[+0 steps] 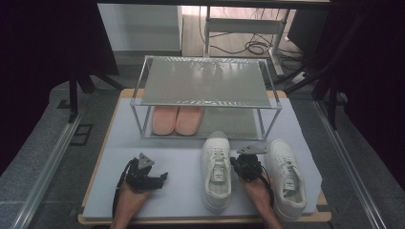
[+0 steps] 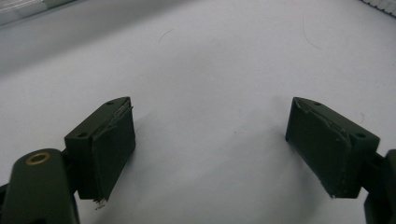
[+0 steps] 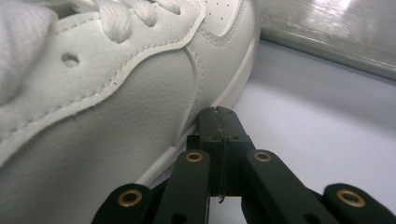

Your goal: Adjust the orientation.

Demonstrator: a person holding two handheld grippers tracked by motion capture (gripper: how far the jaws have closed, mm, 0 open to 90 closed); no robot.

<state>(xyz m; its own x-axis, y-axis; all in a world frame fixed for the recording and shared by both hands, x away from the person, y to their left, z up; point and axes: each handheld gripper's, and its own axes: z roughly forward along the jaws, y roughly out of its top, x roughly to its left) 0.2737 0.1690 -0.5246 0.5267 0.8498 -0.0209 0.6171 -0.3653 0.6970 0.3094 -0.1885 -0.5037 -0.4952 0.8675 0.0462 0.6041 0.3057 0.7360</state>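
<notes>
Right gripper (image 1: 247, 161): black two-jaw claw held in the person's right hand, set between the two white sneakers; in the right gripper view (image 3: 218, 122) its jaws are pressed flat together with nothing between them, the tips just beside, perhaps touching, the sole edge of the left white leather lace-up sneaker (image 3: 107, 93).

Left gripper (image 1: 152, 179): black two-jaw claw in the person's left hand, low over the bare mat at the front left; in the left gripper view (image 2: 210, 140) the jaws stand wide apart and hold nothing (pale mat between them).

Left white sneaker (image 1: 216, 171): lies on the mat in front of the rack, sole down, long axis running front to back, toe toward the rack and heel toward the person.

Right white leather lace-up sneaker (image 1: 287, 176): just right of the right gripper, sole down, long axis front to back with the heel swung slightly outward, toe toward the rack; its heel sits close to the front edge of the table.

Pale grey mat (image 1: 181, 191): covers the wooden table top (image 1: 95, 167) and carries both sneakers and the rack.

Two-tier metal shoe rack (image 1: 205, 81): stands at the far side of the mat, well apart from the left gripper.

Pair of salmon-pink slippers (image 1: 177, 119): side by side on the rack's lower shelf, at its left (soles or uppers cannot be told).
</notes>
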